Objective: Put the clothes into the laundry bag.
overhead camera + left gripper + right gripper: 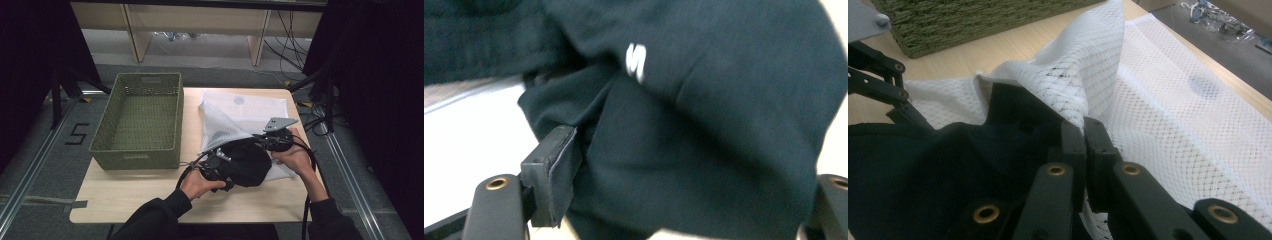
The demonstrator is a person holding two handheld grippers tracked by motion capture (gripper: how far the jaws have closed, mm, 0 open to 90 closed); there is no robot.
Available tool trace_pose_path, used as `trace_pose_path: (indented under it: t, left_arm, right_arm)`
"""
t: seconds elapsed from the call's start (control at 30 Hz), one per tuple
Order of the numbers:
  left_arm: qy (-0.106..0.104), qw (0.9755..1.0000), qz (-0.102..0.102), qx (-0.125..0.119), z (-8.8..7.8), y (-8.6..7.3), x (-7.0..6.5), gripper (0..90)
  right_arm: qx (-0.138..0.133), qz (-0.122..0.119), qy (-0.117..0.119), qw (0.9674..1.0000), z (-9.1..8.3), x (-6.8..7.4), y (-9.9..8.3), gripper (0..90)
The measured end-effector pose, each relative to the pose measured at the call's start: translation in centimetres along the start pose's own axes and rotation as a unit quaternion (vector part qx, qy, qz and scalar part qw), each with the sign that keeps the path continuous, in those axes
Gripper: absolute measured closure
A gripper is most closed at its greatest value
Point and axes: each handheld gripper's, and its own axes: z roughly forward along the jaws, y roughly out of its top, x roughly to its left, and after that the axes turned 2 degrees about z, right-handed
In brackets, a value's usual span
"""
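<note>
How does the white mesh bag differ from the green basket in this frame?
The white mesh bag is soft and lies flat, one edge lifted by the right tongs; the green basket is rigid, upright and untouched. A black garment sits at the bag's mouth; the basket holds nothing. Both rest on the table.

The mesh bag [1168, 120] is white open-weave netting, the black garment [704, 150] soft matt cloth, probably jersey (the close view is blurred). The basket [140, 117] is rough green weave; the table [150, 192] smooth pale wood.
</note>
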Motion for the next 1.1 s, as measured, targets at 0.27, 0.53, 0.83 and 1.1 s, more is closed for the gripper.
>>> trace_pose_path:
  t: [0.27, 0.53, 0.83, 1.1]
  left_arm:
    - [0.002, 0.9997, -0.005, -0.025, 1.3, 0.9, 0.2, 54.8]
    - [-0.011, 0.99, -0.048, -0.133, 0.2, 3.5, 1.1, 81.9]
    - [0.069, 0.9875, -0.061, -0.128, 2.6, 3.6, 3.5, 80.6]
    - [0.065, 0.9905, -0.058, -0.106, 1.6, 3.1, 2.7, 47.1]
  right_arm:
    - [0.003, 0.003, 0.005, 1.0, 0.0, 0.0, 0.0, 89.9]
    - [-0.006, 0.004, 0.004, 1.0, -0.3, -0.2, 0.0, 89.9]
    - [-0.007, 0.004, 0.005, 1.0, -1.2, 0.6, 0.1, 90.0]
    - [-0.001, -0.001, 0.012, 0.9999, -0.7, 1.2, -0.4, 90.0]
